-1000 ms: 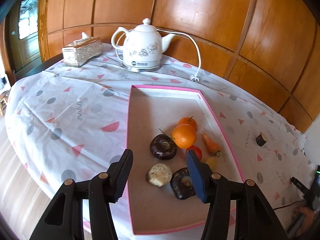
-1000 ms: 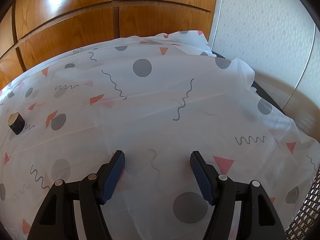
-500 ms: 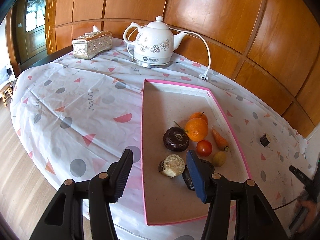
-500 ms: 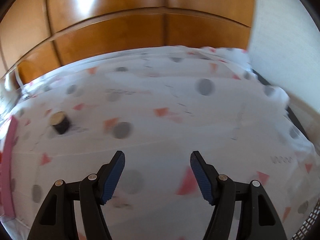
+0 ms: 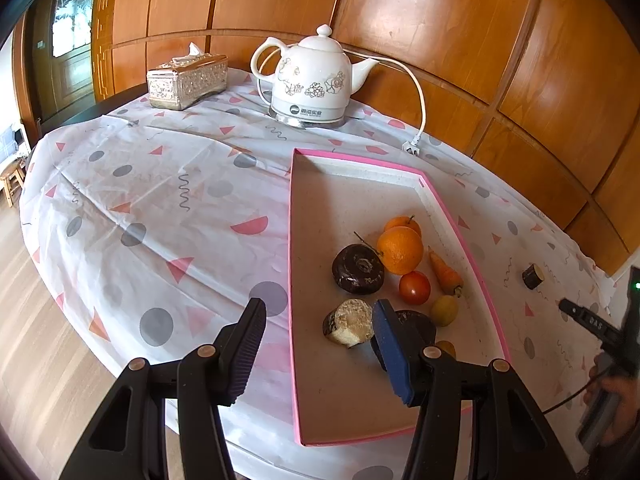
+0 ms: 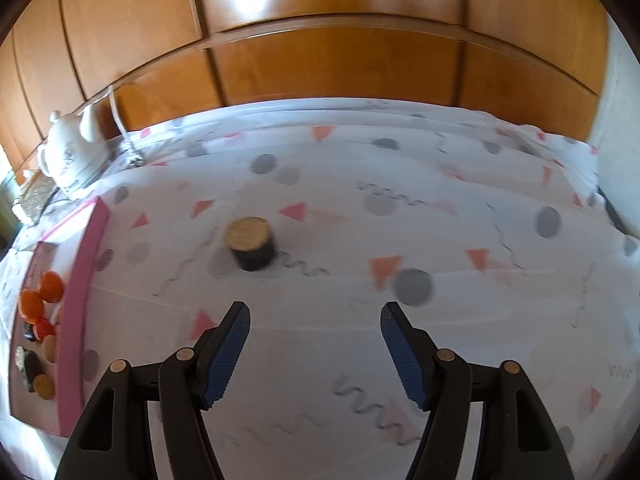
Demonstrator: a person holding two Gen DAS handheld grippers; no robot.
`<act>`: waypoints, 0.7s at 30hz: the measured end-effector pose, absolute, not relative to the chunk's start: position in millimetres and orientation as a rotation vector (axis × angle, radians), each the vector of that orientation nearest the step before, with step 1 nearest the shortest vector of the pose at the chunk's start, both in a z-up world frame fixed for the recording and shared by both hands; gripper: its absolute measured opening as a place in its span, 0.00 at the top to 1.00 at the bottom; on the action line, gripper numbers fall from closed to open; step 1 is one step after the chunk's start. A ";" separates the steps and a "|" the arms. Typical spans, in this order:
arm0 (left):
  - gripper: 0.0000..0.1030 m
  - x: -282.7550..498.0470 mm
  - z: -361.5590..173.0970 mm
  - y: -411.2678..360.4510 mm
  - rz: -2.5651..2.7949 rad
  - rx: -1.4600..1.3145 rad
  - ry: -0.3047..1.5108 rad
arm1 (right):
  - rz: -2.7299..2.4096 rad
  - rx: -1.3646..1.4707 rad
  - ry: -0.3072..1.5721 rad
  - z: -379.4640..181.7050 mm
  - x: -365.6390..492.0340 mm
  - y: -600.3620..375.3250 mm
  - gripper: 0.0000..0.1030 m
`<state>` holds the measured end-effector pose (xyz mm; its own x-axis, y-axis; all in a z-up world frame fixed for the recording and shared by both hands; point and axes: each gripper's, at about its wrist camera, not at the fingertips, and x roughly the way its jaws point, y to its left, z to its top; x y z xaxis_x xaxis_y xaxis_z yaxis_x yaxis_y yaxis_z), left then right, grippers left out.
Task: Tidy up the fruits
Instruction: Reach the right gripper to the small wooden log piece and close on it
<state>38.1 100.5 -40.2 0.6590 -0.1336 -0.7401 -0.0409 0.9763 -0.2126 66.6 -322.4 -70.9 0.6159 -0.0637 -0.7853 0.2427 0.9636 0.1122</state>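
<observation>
In the left wrist view, the left gripper (image 5: 318, 344) fills the bottom of the frame with its jaws apart and nothing between them, hanging over the near left rim of a pink-edged tray (image 5: 294, 280) on the worktop (image 5: 160, 200). The tray sits centre right and holds the fruit in its lower right half: two oranges (image 5: 400, 250), a dark round fruit (image 5: 357, 269), a tomato (image 5: 414, 288), a small carrot (image 5: 446, 274), a yellow fruit (image 5: 444, 310) and a cut dark piece (image 5: 349, 323) with a pale face. A white kettle (image 5: 312, 80) and a tissue box (image 5: 186, 80) stand at the top. A stray dark stub (image 5: 533, 276) lies on the cloth at the right, outside the tray.

In the blurred right wrist view, the right gripper (image 6: 314, 354) holds its jaws apart and empty at the bottom centre, with that stub (image 6: 250, 242) above and left of them, clear of the tray (image 6: 80, 280) at the left edge.
</observation>
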 end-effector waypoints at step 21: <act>0.45 39.4 -48.2 104.1 -0.046 -0.237 0.882 | -0.144 0.172 0.946 -81.6 134.7 -301.6 0.35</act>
<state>39.4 104.1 -48.2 0.6364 -0.1375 -0.7590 -0.0573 0.9728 -0.2242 134.7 -301.6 -81.6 0.5769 -0.0470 -0.8155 0.1973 0.9768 0.0832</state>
